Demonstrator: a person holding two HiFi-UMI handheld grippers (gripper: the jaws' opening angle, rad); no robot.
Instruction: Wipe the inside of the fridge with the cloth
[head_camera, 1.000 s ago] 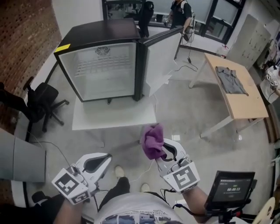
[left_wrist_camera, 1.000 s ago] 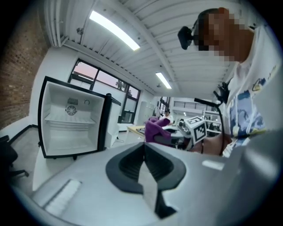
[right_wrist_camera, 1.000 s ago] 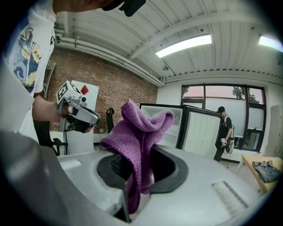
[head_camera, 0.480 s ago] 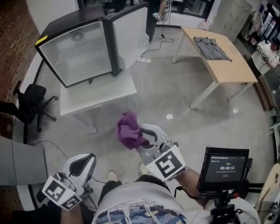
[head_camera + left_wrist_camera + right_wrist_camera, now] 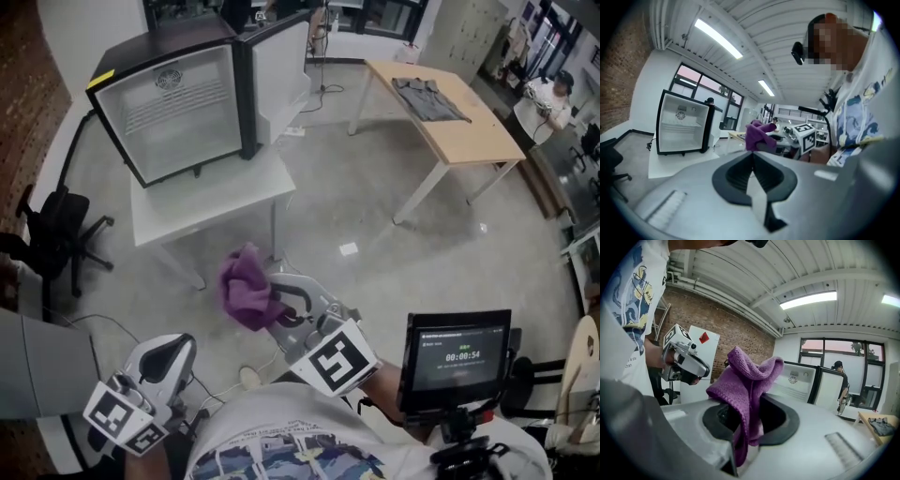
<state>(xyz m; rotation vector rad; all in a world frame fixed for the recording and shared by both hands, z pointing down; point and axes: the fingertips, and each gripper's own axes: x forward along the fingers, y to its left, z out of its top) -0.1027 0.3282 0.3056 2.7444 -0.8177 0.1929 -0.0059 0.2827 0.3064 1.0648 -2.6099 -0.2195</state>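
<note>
The small black fridge (image 5: pixel 178 94) stands open on a low white table (image 5: pixel 211 202), its white inside bare and its door (image 5: pixel 281 66) swung out to the right. It also shows far off in the left gripper view as the fridge (image 5: pixel 682 124) and in the right gripper view as the fridge (image 5: pixel 797 380). My right gripper (image 5: pixel 270 305) is shut on a purple cloth (image 5: pixel 244 286), held in the air well short of the fridge. The cloth (image 5: pixel 747 378) bunches up out of the right gripper (image 5: pixel 750 420). My left gripper (image 5: pixel 176 349) hangs low at the left, shut and empty (image 5: pixel 752 159).
A wooden table (image 5: pixel 469 127) with a grey garment (image 5: pixel 427 98) stands at the right. A black office chair (image 5: pixel 52 234) is left of the white table. A timer screen (image 5: pixel 459 361) on a stand sits by my right arm. Grey concrete floor (image 5: pixel 375 216) lies between.
In the head view the fridge has slid up and to the left. My right gripper, still holding the cloth, has drifted left, and the left gripper has sunk toward the bottom-left corner.
</note>
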